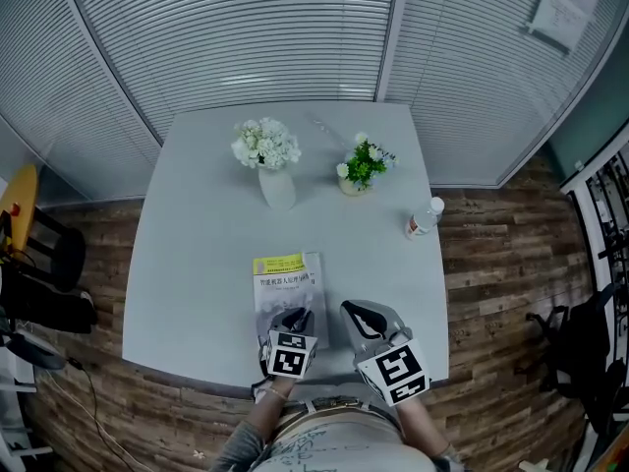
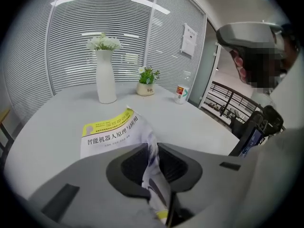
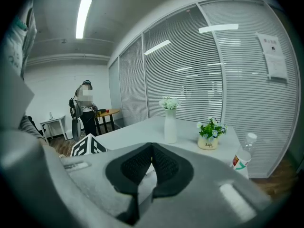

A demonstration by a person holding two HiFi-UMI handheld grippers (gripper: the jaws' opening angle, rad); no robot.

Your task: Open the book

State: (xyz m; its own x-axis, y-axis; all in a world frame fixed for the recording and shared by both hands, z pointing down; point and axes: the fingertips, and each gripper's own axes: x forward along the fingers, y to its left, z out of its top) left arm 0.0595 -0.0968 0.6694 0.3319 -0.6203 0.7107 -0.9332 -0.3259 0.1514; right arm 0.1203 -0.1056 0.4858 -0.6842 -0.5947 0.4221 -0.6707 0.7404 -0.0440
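A pale grey table (image 1: 197, 264) seen from above, in an office corner. A thin paperback book (image 1: 285, 278) with a yellow band across its top lies flat near the middle of the table's near edge.

The left gripper (image 1: 295, 321) is at the book's near end. Its jaws are clamped on the front cover (image 2: 151, 167), which curls up off the pages between the pads. Whether a page or two is caught with it is hard to tell. The right gripper (image 1: 359, 315) hovers just beside the book's right edge. Its jaws look closed tip to tip, with nothing between them.

The book looks light. The cover is soft and glossy and bends easily, so it may crease or slip if pulled hard. The free edge opposite the spine, by a near corner, seems the best place to hold it. Swinging the cover over gently, with the other tongs pressing the pages down, seems the safest way.

Toward the far edge stand a white vase (image 1: 275, 185) of white flowers and a small potted plant (image 1: 362, 170). A plastic bottle (image 1: 423, 219) stands near the right edge. All three are well apart from the book.

Glass walls with closed slatted blinds (image 1: 246, 28) enclose the far side, and the floor (image 1: 491, 264) is dark wood planks.
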